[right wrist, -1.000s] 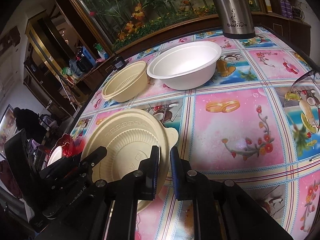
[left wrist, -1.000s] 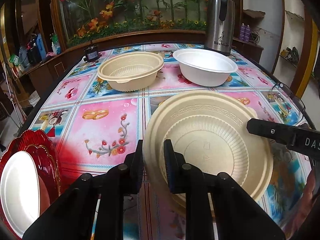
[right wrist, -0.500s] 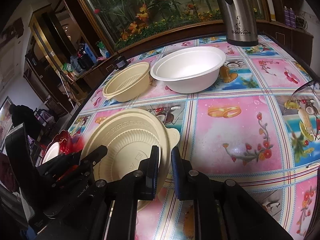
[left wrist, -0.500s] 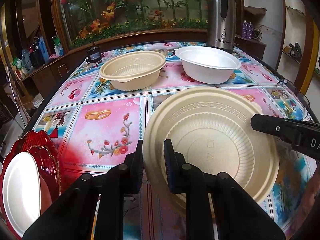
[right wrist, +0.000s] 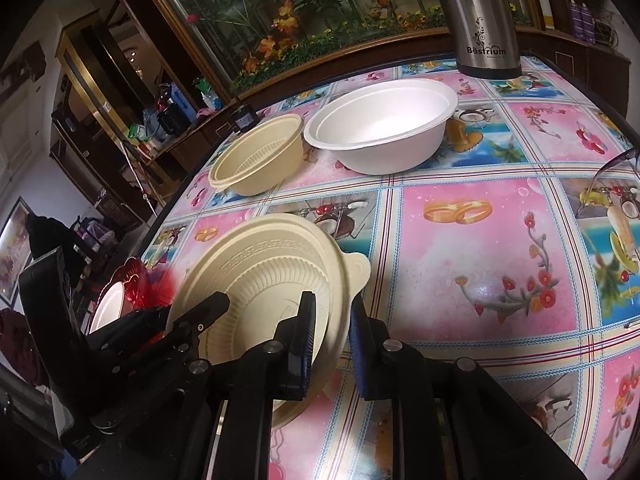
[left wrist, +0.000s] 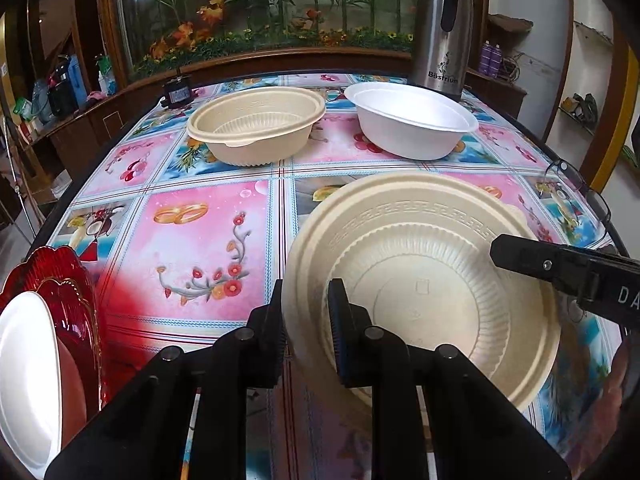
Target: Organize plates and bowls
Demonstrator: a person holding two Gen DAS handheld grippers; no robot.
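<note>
Since a second ago, both tools have carried the beige lid (left wrist: 420,280) slightly farther over the surface (left wrist: 208,240). Left tool (left wrist: 306,316) pinches its left rim; right tool (right wrist: 330,336) clamps the opposite rim, holding it tilted, raised.

The brand name "Bëstrium" is being shown in dark letters, under a small flourish emblem, on the steel body of the thermos jug (left wrist: 442,28) standing at the far edge of the table (left wrist: 208,240). The same word is being displayed on the jug in the right wrist view (right wrist: 484,20). The white letters "DA" are being shown on the black right gripper's finger (left wrist: 560,264), cut off at the frame's edge.
</note>
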